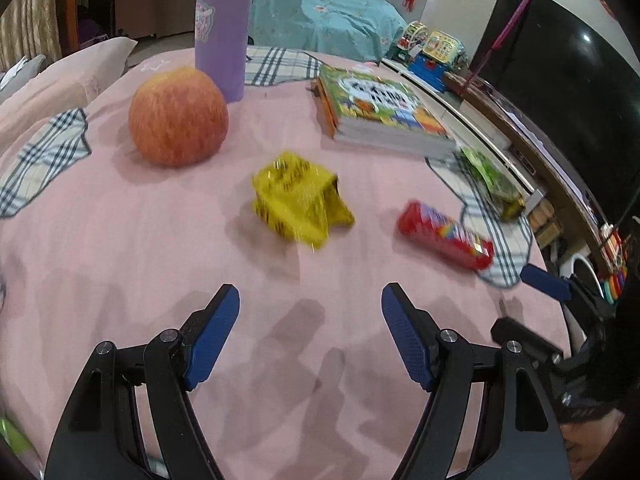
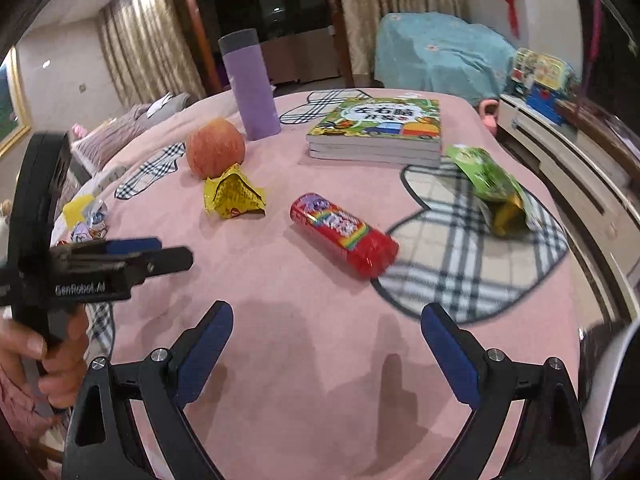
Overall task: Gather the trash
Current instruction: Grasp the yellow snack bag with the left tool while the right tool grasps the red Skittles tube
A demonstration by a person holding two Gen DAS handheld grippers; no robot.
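Hovering over the pink bedspread point(image 1: 120, 264), the left gripper point(image 1: 310, 300) has its blue pads spread wide with nothing between them. Straight ahead of it lies a crumpled yellow wrapper point(image 1: 300, 200), smeared by motion blur so its print cannot be read. Further ahead and to its left sits an apple point(image 1: 178, 116), with a purple flask point(image 1: 222, 36) behind it whose top is cut off by the frame edge. Ahead and to its right lies a red candy pack point(image 1: 444, 236), also blurred, and beyond that a green snack bag point(image 1: 490, 180) rests on a plaid patch beside a stack of books point(image 1: 380, 112). Only one blue fingertip and part of the black frame of the right gripper point(image 1: 546, 280) show at the edge of this view, well off to the right.

The right gripper point(image 2: 326, 324) is likewise wide apart and empty above the bedspread point(image 2: 300, 340). The red candy pack point(image 2: 344, 236) lies just ahead of it, one end touching the plaid patch. The green snack bag point(image 2: 490, 184) is ahead to its right, its lower end crumpled and hard to make out. The yellow wrapper point(image 2: 232, 196) lies ahead to its left, touching or just in front of the apple point(image 2: 214, 152); which, I cannot tell. More wrappers point(image 2: 88, 216) at far left are partly hidden behind the left gripper point(image 2: 160, 250), held by a hand point(image 2: 48, 360) cut off at the frame edge.
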